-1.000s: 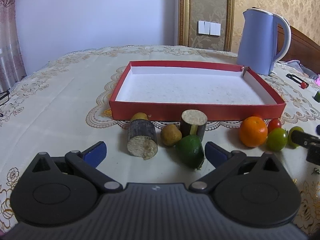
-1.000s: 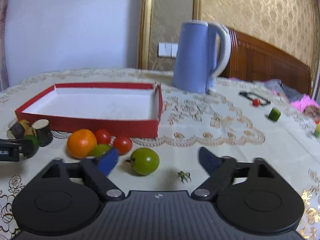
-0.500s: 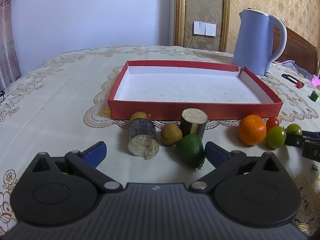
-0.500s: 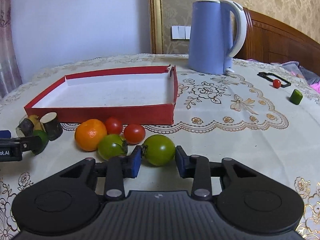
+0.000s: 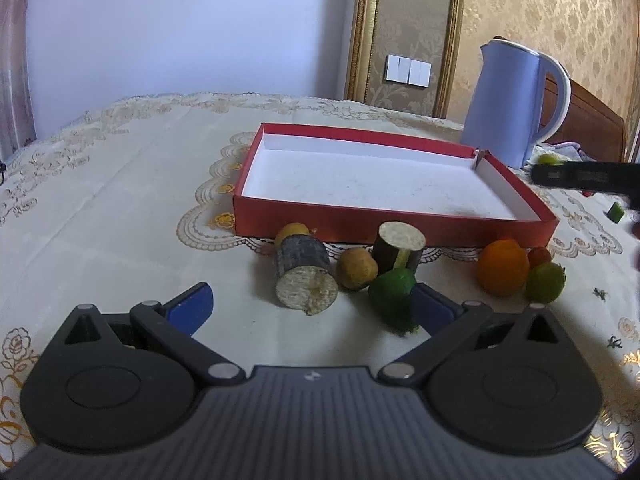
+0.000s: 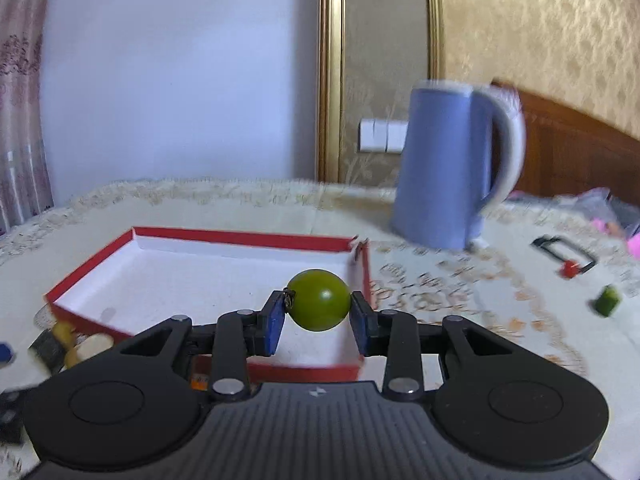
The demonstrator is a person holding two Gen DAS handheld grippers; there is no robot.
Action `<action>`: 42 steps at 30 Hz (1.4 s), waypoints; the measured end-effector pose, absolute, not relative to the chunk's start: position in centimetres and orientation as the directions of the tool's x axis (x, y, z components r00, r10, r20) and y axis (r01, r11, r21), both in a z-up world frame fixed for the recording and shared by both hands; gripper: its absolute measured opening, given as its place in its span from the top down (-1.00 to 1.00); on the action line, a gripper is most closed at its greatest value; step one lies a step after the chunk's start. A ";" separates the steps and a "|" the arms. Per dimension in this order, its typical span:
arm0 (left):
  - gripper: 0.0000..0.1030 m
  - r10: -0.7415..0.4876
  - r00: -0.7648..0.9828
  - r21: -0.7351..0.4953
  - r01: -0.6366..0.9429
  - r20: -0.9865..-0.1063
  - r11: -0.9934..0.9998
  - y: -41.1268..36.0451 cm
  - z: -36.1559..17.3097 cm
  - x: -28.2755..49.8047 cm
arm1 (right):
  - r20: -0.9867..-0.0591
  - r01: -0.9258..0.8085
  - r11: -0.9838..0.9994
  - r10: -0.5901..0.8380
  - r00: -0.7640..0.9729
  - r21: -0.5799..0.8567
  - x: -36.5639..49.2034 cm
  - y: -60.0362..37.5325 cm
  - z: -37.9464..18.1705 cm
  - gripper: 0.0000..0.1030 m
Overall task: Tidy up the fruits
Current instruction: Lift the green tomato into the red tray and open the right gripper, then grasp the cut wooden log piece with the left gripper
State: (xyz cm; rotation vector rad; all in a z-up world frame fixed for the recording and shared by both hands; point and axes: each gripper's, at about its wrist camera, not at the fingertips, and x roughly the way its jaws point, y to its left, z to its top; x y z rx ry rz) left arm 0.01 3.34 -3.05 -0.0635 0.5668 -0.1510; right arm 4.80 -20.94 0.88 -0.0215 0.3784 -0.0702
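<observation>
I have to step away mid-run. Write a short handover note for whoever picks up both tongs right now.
Right tongs: shut on a green tomato, held above the near end of the red box.
Left tongs: open, holding nothing, low over the table by the lime.
Box: nothing inside yet.
On the cloth in front of the box: two cut dark-skinned pieces, two small yellowish fruits, lime, orange, red tomato, another green tomato.
Left: release this tomato in the box, then the rest.

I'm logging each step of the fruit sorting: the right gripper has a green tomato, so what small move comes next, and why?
Probably carry the green tomato a little further over the red box and lower it before letting go. The right gripper is shut on it, above the box's near right corner, and nothing lies inside the box.
</observation>
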 end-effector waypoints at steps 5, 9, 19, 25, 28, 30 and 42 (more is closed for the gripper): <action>-1.00 -0.158 0.831 -0.089 0.131 -0.533 0.987 3.4 -3.2 0.0 | -0.460 0.075 0.997 -0.070 0.885 -0.007 10.4 -21.7 -0.6 0.33; -1.00 -0.171 0.828 -0.098 0.140 -0.534 0.985 3.3 -3.3 0.1 | -0.533 0.070 0.997 -0.043 0.845 0.031 12.6 -22.3 -2.0 0.33; -1.00 -0.172 0.830 -0.077 0.155 -0.531 0.985 2.7 -3.4 0.0 | -0.512 0.049 0.998 -0.022 0.859 0.039 10.8 -22.4 -2.0 -0.22; -1.00 -0.119 0.856 -0.031 0.120 -0.504 0.992 2.4 -3.1 -0.5 | -0.392 0.115 0.992 -0.089 0.916 0.042 3.9 -24.1 -0.7 -0.38; -1.00 -0.079 0.866 -0.017 0.081 -0.495 0.997 2.4 -2.7 -0.4 | -0.380 0.175 0.985 -0.156 0.912 0.015 1.5 -25.2 -1.3 -0.38; -1.00 -0.100 0.860 -0.031 0.098 -0.500 0.995 2.8 -2.5 -0.3 | -0.385 0.210 0.978 -0.187 0.904 0.016 0.8 -26.2 -1.8 -0.38; -0.63 -0.080 0.828 0.007 0.100 -0.555 0.995 3.6 -2.5 0.5 | -0.496 0.305 0.935 -0.182 0.849 0.179 1.4 -30.4 -3.9 -0.39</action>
